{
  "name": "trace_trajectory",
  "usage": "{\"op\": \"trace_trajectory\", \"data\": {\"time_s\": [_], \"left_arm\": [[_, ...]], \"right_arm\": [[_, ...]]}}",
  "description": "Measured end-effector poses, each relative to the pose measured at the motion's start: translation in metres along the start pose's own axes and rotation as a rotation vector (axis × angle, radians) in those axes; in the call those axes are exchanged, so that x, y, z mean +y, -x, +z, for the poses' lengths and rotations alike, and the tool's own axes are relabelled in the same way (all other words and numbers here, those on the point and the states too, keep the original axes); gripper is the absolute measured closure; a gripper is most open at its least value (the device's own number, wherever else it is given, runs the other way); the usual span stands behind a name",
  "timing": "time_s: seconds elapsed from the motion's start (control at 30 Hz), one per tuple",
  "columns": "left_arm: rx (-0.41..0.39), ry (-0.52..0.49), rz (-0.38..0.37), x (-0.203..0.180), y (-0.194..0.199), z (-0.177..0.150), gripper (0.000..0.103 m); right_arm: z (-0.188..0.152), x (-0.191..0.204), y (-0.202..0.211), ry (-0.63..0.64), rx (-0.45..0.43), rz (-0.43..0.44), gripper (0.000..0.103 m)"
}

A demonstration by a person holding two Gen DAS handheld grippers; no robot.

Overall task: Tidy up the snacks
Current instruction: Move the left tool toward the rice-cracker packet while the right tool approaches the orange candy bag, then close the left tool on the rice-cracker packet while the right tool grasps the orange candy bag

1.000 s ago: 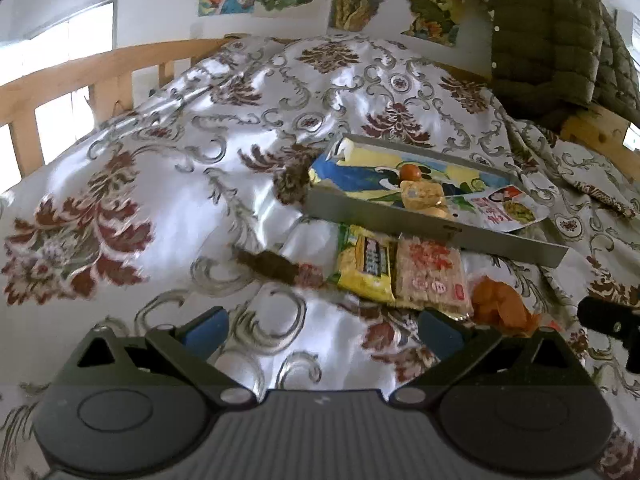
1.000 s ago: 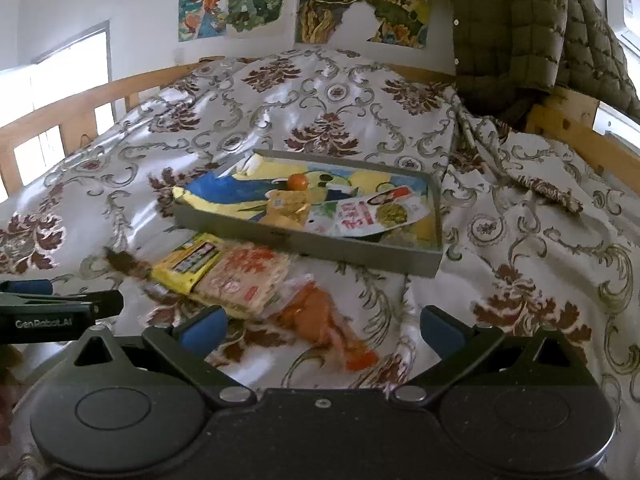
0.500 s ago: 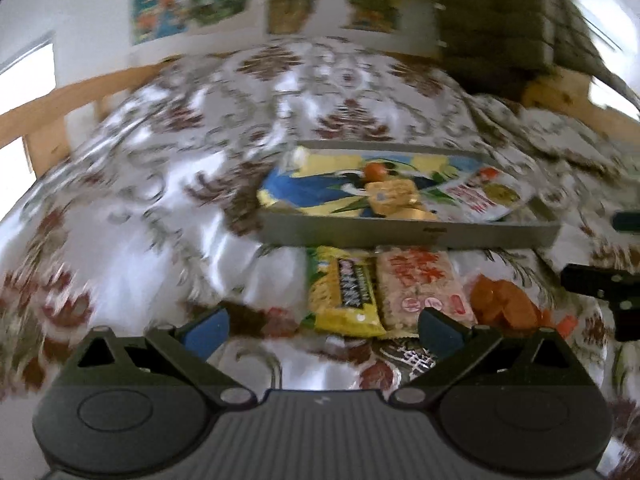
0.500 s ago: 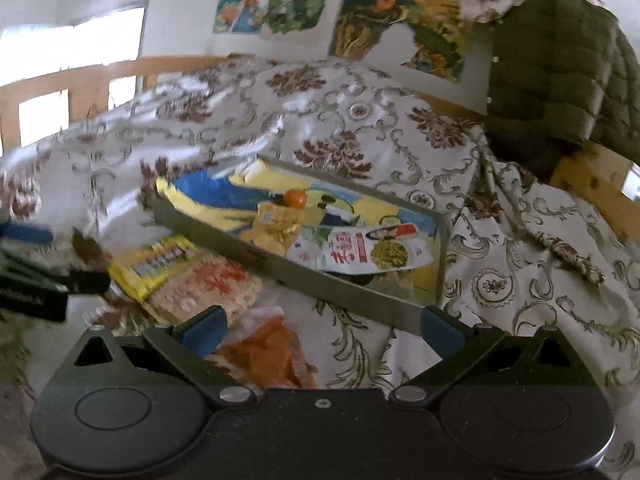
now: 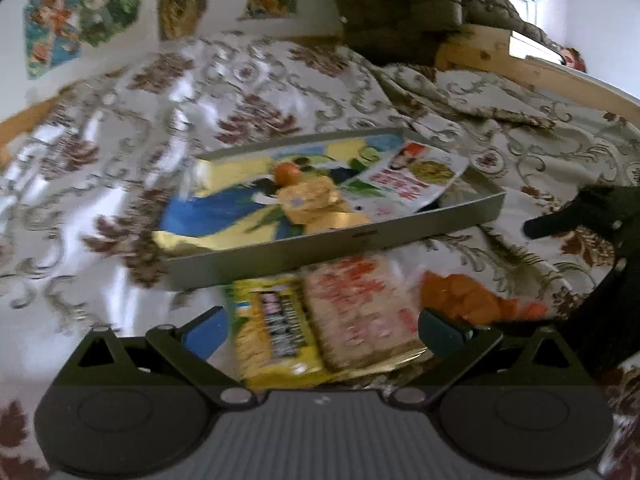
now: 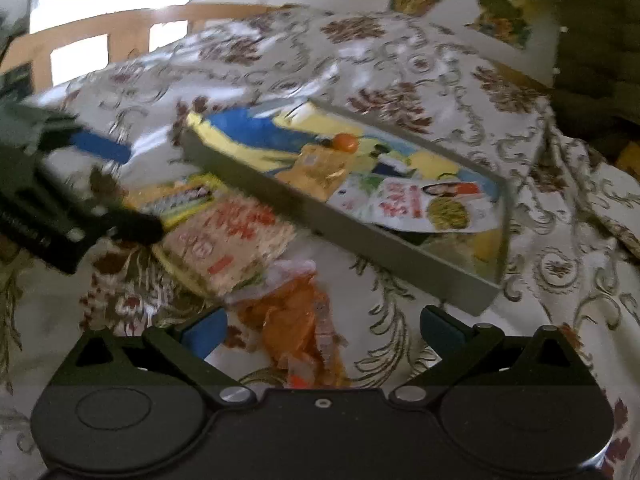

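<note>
On the bed (image 5: 120,168), covered by a floral satin spread, a shallow grey tray (image 5: 320,248) lies with several snacks already inside: a large blue and yellow bag (image 5: 224,208), a small golden packet (image 5: 316,204) on top of it, a small orange item (image 5: 287,172) just behind that, and a white pouch with red print (image 5: 412,176) leaning over the tray's right end. Just in front of the tray, loose on the spread, a yellow packet (image 5: 272,328) and a pale packet with red lettering (image 5: 356,304) lie touching side by side, with a clear bag of orange snacks (image 6: 296,320) beside them on the right. The left tool (image 5: 320,328) has its fingers spread wide apart over the yellow and pale packets, gripping nothing. The right tool (image 6: 320,328) is likewise spread wide and empty, its fingers on either side of the orange bag. Both views are motion-blurred.
</note>
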State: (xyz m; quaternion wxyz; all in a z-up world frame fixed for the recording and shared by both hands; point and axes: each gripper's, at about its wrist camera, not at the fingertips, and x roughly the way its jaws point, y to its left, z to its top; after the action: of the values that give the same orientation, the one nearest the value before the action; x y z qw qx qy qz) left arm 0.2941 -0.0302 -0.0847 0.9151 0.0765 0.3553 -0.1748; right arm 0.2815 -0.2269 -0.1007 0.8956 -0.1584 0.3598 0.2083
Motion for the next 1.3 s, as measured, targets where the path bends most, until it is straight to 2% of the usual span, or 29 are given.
{"op": "trace_trajectory", "data": {"time_s": [0.1,0.3,0.5,0.7,0.83,0.97,1.1,1.2,1.3], "left_arm": [[0.048,0.025,-0.04,-0.004,-0.02,0.008,0.0],[0.099,0.128,-0.05,-0.002,-0.05,0.014,0.0],[0.115,0.072,-0.08,-0.016,-0.062,0.021,0.0],[0.132,0.085,-0.031,-0.016,-0.064,0.019,0.001],[0.124,0.091,-0.019,-0.012,-0.06,0.016,0.006],[0.145,0.059,0.006,-0.017,-0.066,0.019,0.008],[0.17,0.008,0.031,-0.027,-0.074,0.02,0.008],[0.189,0.001,0.033,-0.029,-0.077,0.018,0.019],[0.185,0.045,0.014,-0.022,-0.075,0.015,0.02]], "right_arm": [[-0.003,0.001,-0.007,0.014,0.016,0.01,0.001],[-0.005,0.003,-0.012,0.033,0.019,0.027,0.005],[-0.005,0.004,-0.014,0.043,0.023,0.037,0.01],[-0.007,-0.001,-0.019,0.022,0.035,0.031,0.016],[-0.009,-0.004,-0.024,0.002,0.049,0.029,0.025],[-0.01,0.0,-0.03,0.003,0.062,0.035,0.032],[-0.012,0.004,-0.036,0.028,0.058,0.03,0.035],[-0.011,0.004,-0.036,0.024,0.041,0.039,0.039],[-0.012,0.006,-0.035,0.03,0.041,0.048,0.046]]}}
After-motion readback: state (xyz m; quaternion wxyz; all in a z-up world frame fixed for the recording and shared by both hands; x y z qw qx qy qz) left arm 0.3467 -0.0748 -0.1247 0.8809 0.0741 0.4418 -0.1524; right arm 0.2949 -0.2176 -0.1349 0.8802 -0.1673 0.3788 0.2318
